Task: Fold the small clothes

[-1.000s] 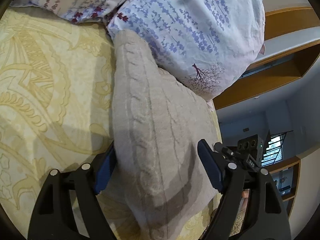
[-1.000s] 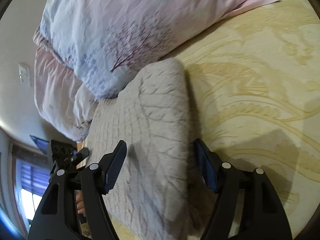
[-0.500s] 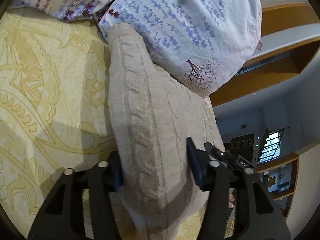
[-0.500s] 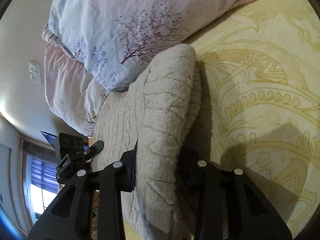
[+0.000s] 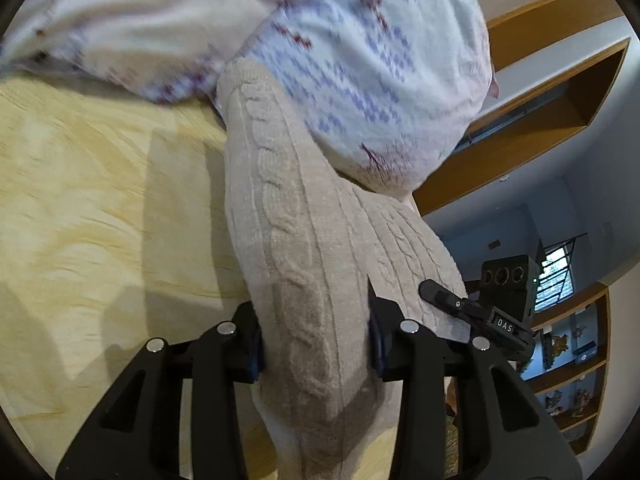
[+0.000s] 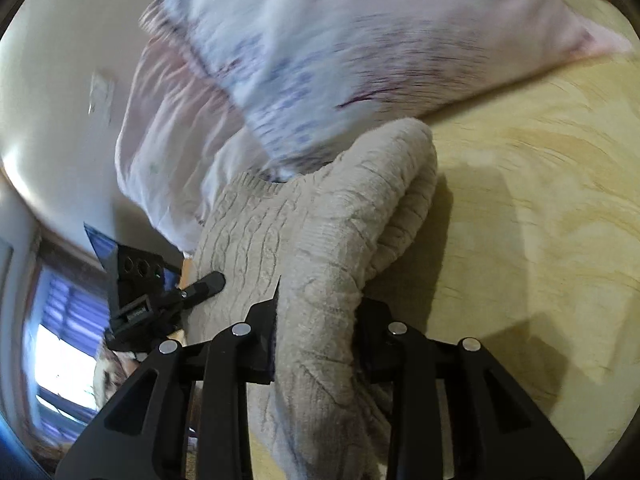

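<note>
A folded beige cable-knit sweater lies on the yellow patterned bedspread, its far end against a floral pillow. My left gripper is shut on one end of the sweater, the knit bunched between its jaws and raised. My right gripper is shut on the other end of the sweater, where the folded layers bulge upward. Each gripper shows in the other's view: the right one in the left wrist view, the left one in the right wrist view.
Floral pillows lie along the head of the bed beside the sweater. A wooden shelf unit and a window are beyond the bed edge. The bedspread stretches to the right in the right wrist view.
Both grippers have closed from open onto the ends of the sweater. The sweater ends have bunched and lifted, and both views now blur with motion.
</note>
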A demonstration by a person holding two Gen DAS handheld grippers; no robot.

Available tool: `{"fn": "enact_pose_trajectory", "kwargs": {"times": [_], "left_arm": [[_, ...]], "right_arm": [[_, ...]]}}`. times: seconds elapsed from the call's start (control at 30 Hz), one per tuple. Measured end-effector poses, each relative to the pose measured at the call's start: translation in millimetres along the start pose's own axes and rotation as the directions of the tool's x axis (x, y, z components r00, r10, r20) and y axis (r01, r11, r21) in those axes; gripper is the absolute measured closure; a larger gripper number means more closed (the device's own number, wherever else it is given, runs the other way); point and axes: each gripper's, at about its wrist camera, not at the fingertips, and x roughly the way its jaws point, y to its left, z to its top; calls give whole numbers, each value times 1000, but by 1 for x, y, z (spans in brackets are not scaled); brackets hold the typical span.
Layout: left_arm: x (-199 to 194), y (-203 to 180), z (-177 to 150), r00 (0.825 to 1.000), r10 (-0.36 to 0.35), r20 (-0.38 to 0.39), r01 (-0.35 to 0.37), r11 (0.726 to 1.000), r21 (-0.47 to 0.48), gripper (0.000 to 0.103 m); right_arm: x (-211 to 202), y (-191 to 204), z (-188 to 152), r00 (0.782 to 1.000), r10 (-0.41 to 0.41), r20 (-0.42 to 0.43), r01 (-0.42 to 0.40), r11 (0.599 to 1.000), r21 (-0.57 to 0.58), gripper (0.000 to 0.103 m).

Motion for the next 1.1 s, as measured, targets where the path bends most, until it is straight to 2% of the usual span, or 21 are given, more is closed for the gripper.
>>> {"fn": "enact_pose_trajectory", "kwargs": {"times": [0.13,0.23,0.33,0.37,0.4,0.47,0.53,0.63,0.73,0.8,0.87,0.9,0.93,1.0,1.1], "left_arm": [[-40,19,10,998,45,49,-45,999,11,64],[-67,44,16,995,67,79,-65,997,-34,64],[-74,77,15,991,111,71,-104,990,-92,63],[-73,87,13,989,134,55,-127,985,-113,61],[-69,101,11,990,135,42,-127,980,-150,58],[-69,117,7,996,77,53,-65,976,-207,55],[-72,118,6,995,74,62,-59,973,-223,53],[-84,104,4,986,139,90,-121,977,-177,52],[-106,83,-4,959,223,175,-210,973,-91,47],[-118,59,-13,940,238,246,-247,969,8,43],[-120,37,-19,933,230,278,-266,959,97,38],[-119,28,-22,933,224,282,-268,955,127,37],[-117,19,-26,936,215,278,-267,949,167,36],[-110,7,-32,946,206,252,-262,941,216,36],[-90,-1,-35,951,233,202,-280,925,256,36]], "right_arm": [[28,41,0,1000,-16,25,19,991,-129,73],[54,60,-5,999,-8,40,15,984,-179,73],[87,55,-11,999,-13,-33,8,991,-133,73],[102,48,-15,997,-46,-67,39,993,-112,72],[107,45,-17,996,-64,-66,57,993,-104,67],[109,35,-17,998,-29,-63,26,998,-56,65],[104,30,-14,997,-17,-76,15,1000,-23,63],[85,33,-12,998,-34,-44,32,999,-39,60],[71,32,-10,1000,-18,0,18,999,-29,60],[67,32,-9,1000,-6,12,6,1000,-21,60],[71,34,-8,1000,-9,7,9,1000,-29,62],[73,37,-9,1000,-12,8,12,999,-49,79],[74,41,-10,1000,-25,19,26,997,-72,85],[73,49,-10,995,-68,67,75,991,-114,92],[75,47,-8,988,-123,89,133,985,-110,92]]}}
